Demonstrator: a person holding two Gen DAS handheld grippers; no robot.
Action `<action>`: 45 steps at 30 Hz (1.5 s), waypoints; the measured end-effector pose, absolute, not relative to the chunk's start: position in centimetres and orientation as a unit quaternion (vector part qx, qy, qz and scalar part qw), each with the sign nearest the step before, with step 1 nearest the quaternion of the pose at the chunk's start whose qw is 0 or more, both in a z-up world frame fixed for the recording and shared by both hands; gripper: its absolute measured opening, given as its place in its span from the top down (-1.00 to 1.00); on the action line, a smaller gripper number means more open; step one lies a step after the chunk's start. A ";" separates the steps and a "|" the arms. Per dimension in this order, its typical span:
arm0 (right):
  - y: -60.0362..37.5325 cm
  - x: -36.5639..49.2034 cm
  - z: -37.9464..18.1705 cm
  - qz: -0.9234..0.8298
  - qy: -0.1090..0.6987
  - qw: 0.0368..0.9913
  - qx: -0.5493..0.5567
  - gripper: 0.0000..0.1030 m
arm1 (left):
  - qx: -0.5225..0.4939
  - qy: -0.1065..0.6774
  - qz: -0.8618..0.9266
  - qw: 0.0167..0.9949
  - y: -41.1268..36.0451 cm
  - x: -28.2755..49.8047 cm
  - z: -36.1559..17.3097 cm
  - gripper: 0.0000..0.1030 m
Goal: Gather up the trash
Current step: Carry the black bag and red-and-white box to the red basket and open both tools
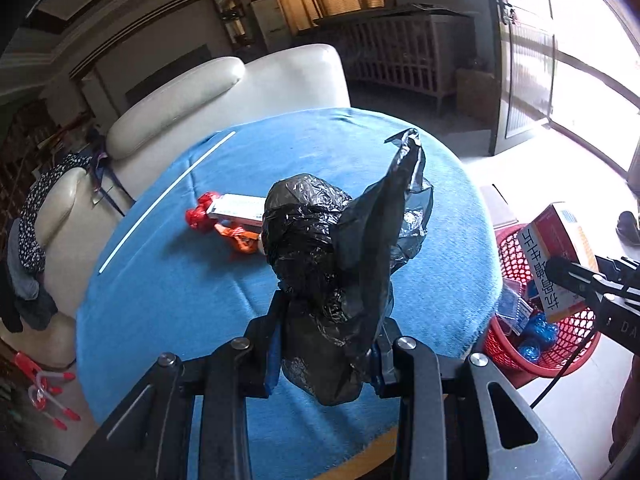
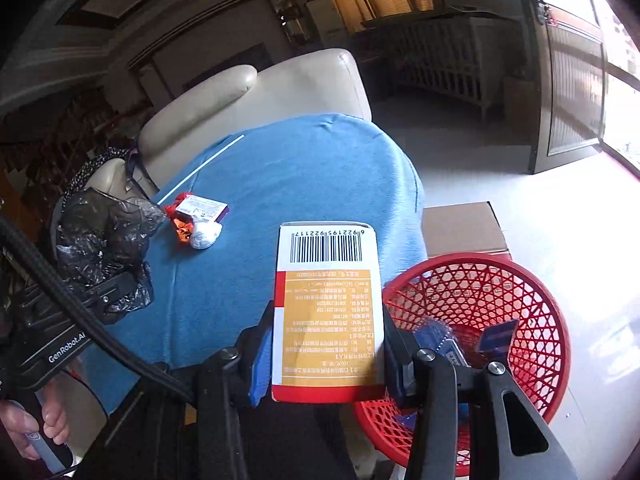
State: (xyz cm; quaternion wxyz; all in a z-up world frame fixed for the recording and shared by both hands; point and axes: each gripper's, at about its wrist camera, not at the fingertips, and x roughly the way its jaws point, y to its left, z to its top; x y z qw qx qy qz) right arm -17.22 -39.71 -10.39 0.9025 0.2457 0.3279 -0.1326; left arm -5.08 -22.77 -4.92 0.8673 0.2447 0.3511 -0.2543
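My left gripper (image 1: 326, 344) is shut on a crumpled black plastic bag (image 1: 320, 248) and holds it above the blue-covered round table (image 1: 180, 288). My right gripper (image 2: 326, 352) is shut on an orange and white medicine box (image 2: 326, 304) with a barcode, held at the table's right edge, next to the red mesh basket (image 2: 520, 292). On the table lie a flat carton (image 1: 236, 208), red and orange wrappers (image 1: 200, 216) and a white crumpled wad (image 2: 205, 235). The black bag (image 2: 104, 240) also shows in the right wrist view, and the box (image 1: 560, 252) and basket (image 1: 516, 248) in the left.
The basket stands on the floor right of the table and holds blue packets (image 1: 536, 332). A cardboard box (image 2: 460, 228) sits behind it. A cream leather sofa (image 1: 224, 96) lies beyond the table, with dark clothes (image 1: 28, 240) on it. A thin white stick (image 1: 164, 200) lies on the cloth.
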 end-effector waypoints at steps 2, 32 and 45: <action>-40.1 -17.7 -10.5 -0.138 0.325 0.902 0.249 0.07 | 0.248 0.349 -0.257 0.866 -23.1 -5.3 -5.0 0.31; -45.1 -21.9 -12.1 -0.198 0.315 0.878 0.299 0.07 | 0.292 0.338 -0.337 0.828 -29.5 -7.3 -5.9 0.31; -47.2 -23.0 -13.3 -0.224 0.322 0.861 0.323 0.07 | 0.268 0.364 -0.411 0.792 -31.0 -9.0 -7.3 0.31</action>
